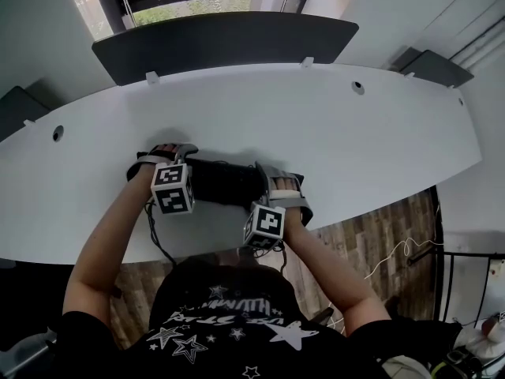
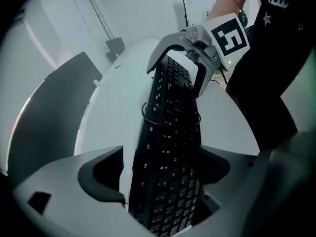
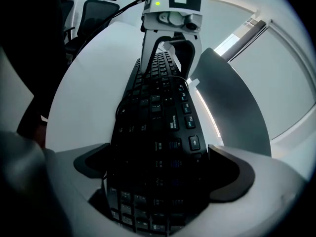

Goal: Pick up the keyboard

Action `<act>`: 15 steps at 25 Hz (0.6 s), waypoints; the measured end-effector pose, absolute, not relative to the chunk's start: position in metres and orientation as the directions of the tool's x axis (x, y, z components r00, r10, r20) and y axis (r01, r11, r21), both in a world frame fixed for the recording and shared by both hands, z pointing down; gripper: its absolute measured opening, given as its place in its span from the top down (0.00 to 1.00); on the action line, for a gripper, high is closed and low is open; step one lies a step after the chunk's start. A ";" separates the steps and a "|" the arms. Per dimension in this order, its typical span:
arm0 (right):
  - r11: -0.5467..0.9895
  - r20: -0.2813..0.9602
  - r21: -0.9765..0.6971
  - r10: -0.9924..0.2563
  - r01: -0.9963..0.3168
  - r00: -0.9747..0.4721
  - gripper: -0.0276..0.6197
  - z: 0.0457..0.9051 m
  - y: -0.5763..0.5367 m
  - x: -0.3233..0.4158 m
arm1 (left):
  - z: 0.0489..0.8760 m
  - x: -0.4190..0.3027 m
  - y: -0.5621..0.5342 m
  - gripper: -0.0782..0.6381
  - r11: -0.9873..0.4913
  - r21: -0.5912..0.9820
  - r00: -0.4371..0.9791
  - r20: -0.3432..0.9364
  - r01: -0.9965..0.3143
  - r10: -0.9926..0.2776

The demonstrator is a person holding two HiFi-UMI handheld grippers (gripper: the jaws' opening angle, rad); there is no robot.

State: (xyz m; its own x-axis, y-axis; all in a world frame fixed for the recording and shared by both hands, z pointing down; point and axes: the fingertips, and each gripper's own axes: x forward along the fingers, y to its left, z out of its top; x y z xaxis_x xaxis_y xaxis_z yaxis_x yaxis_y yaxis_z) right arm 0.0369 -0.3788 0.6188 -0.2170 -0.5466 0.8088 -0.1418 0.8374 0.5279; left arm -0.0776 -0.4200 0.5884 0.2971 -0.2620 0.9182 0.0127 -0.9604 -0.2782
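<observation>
A black keyboard (image 1: 225,181) lies on the white table (image 1: 355,140) close to its front edge, with a thin black cable (image 2: 147,121) looped over it. My left gripper (image 1: 164,158) points down over the keyboard's left end. In the left gripper view its jaws (image 2: 165,174) stand wide on either side of the keyboard (image 2: 170,132), and a sliver of table shows beside one pad. My right gripper (image 1: 282,189) straddles the right end. In the right gripper view the keyboard (image 3: 158,132) fills the gap between its pads (image 3: 158,174) and meets both.
A dark divider panel (image 1: 225,42) stands along the table's far edge. Two round cable holes (image 1: 358,88) (image 1: 57,133) are set in the tabletop. The person stands at the front edge, above wooden floor (image 1: 371,235). Office chairs (image 3: 96,9) stand behind.
</observation>
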 end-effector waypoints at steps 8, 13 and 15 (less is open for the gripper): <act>0.825 0.785 0.556 -0.563 -0.107 -0.261 0.07 0.616 -0.378 0.036 | 0.601 -0.070 -0.415 0.33 -0.985 -0.147 0.236 0.964 0.087 -0.123; 0.818 0.780 0.566 -0.571 -0.099 -0.255 0.07 0.617 -0.377 0.033 | 0.606 -0.069 -0.406 0.35 -0.988 -0.082 0.151 0.987 0.128 -0.062; 0.814 0.777 0.574 -0.576 -0.091 -0.254 0.07 0.617 -0.377 0.032 | 0.609 -0.070 -0.401 0.43 -0.989 -0.057 0.120 0.992 0.139 -0.041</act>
State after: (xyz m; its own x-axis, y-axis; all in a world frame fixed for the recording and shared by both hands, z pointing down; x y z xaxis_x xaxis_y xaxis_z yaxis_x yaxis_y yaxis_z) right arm 0.0319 -0.3767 0.6173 -0.2543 -0.5760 0.7769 -0.0911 0.8140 0.5737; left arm -0.0700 -0.4006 0.6085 0.1196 -0.0406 0.9920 0.1393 -0.9886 -0.0572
